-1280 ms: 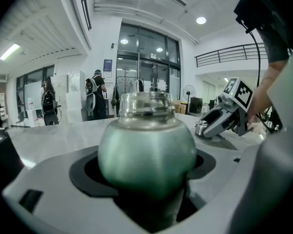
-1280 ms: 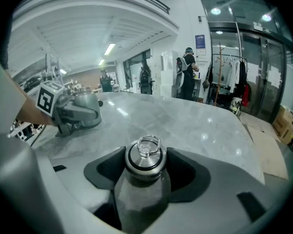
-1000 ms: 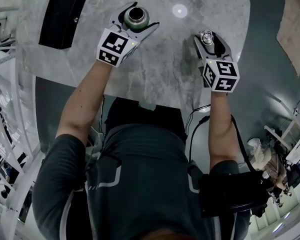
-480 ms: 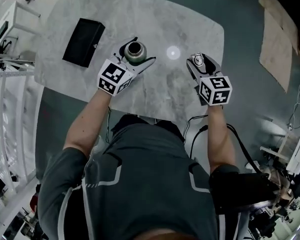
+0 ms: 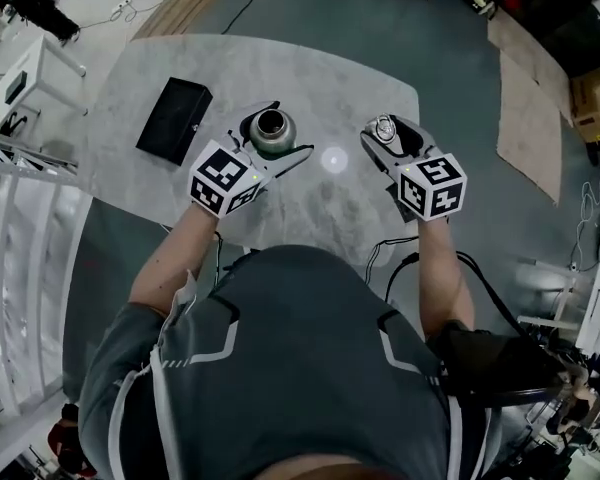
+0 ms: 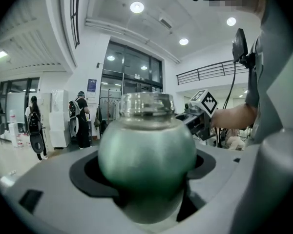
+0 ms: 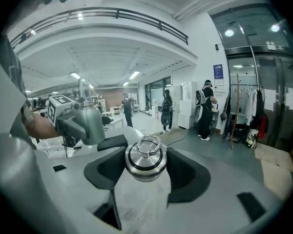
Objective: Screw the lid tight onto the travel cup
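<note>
Head view puts the travel cup (image 5: 271, 128), a rounded green metal body with an open, clear-rimmed mouth, clamped upright between the fingers of the left gripper (image 5: 278, 134) over the pale marbled surface (image 5: 310, 68). Well apart, the right gripper (image 5: 388, 134) has its fingers clenched on the lid (image 5: 384, 130), shiny steel with a black seal ring and wire loop. Joining seems next: lid centred over the mouth, then twisted. A black box (image 5: 174, 120) lies aside.

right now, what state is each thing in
travel cup, upright, mouth open, no lid on
lid, off the cup, held apart from it
left gripper, shut on the travel cup
right gripper, shut on the lid
black case, lying flat on the table
</note>
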{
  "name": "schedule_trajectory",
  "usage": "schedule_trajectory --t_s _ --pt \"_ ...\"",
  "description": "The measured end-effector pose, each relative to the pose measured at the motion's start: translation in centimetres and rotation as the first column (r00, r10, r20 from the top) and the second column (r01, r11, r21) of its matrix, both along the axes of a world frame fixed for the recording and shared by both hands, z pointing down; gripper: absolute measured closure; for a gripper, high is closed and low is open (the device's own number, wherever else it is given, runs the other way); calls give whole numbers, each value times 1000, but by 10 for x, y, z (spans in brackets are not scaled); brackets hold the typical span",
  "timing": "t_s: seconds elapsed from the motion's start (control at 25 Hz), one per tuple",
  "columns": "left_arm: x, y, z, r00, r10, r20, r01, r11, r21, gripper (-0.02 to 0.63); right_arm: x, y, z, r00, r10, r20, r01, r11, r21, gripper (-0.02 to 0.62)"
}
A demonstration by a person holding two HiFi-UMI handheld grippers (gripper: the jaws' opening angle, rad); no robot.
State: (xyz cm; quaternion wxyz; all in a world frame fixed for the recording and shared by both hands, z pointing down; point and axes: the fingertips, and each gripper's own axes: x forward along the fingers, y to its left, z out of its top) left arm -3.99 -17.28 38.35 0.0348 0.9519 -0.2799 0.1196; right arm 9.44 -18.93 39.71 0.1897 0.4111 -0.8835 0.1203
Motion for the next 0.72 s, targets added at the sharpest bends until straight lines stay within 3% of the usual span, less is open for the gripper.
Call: schedule_trajectory --t_s 0.24,0.4,0.72 --pt "13 13 -25 999 34 21 -34 999 19 204 -6 8 -41 998 -51 28 50 998 41 318" --pt "26 21 -28 993 103 55 -104 995 -1 204 -23 14 -72 991 -116 73 113 992 47 318" --pt "56 44 -36 973 216 83 -216 976 -12 204 -68 41 -129 931 -347 112 338 936 94 318"
